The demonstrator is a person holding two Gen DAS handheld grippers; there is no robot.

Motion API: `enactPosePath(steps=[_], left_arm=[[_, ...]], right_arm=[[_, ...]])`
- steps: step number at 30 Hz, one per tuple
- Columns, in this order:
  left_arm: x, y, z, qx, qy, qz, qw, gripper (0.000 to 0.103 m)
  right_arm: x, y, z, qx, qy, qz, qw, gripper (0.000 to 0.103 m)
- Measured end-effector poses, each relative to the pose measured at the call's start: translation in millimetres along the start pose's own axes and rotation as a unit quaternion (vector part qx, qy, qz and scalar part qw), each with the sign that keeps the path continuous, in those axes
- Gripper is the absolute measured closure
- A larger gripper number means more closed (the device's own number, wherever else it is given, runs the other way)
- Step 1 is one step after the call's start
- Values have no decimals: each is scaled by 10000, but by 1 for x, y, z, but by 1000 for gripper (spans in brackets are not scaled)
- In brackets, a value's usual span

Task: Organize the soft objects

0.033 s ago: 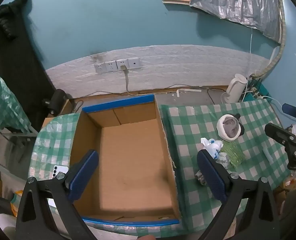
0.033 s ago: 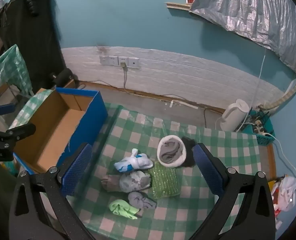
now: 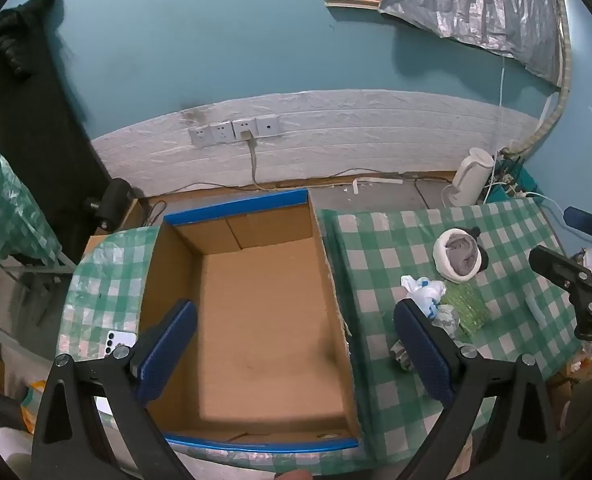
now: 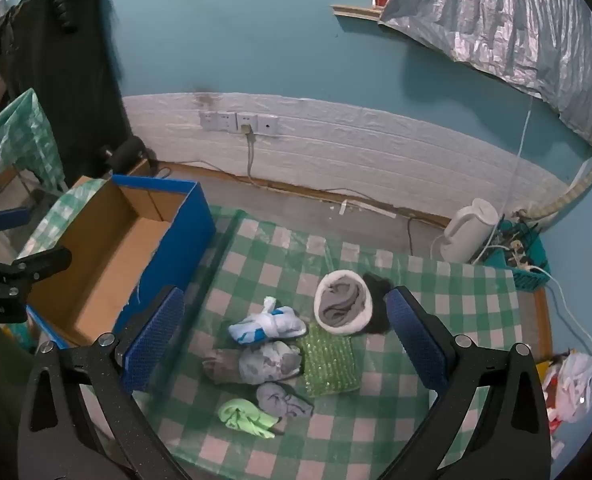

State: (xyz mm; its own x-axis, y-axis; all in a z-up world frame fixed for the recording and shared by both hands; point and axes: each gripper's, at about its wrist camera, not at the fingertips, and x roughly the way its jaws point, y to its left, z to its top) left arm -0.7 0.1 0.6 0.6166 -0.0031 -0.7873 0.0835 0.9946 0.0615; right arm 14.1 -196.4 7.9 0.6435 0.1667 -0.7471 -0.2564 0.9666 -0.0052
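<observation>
Your right gripper [image 4: 284, 328] and left gripper [image 3: 296, 352] hover, jaws spread and empty; the cardboard box [image 3: 256, 312] sits bare at the tabletop's left edge, rolled socks [image 4: 264, 344] clustered mid-tabletop. Next, likely: pinch one.

Matt brown cardboard box [image 3: 264, 320], blue glossy rims; shiny plastic checked tablecloth [image 4: 435, 432]; soft cloth socks [image 4: 264, 362]; glittery green pad [image 4: 329, 364] at three o'clock.
</observation>
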Motion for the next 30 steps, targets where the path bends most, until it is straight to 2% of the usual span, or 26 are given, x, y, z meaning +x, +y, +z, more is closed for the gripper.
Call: enactPosePath(steps=[1,13,18,30], left_arm=[[1,0,1,-1,82,-21,10000,4],[2,-7,8,111,-31,-24,9999,4],[-1,-5,2,149,-162,-67,9997,4],[-1,-8,-1,173,-146,-157,9996,4]], right_arm=[[0,0,0,0,12,3,10000,3],[2,-1,0,28,20,37,10000,3],[3,-1,0,32,29,39,10000,3],[4,-1,0,33,59,55,10000,3]])
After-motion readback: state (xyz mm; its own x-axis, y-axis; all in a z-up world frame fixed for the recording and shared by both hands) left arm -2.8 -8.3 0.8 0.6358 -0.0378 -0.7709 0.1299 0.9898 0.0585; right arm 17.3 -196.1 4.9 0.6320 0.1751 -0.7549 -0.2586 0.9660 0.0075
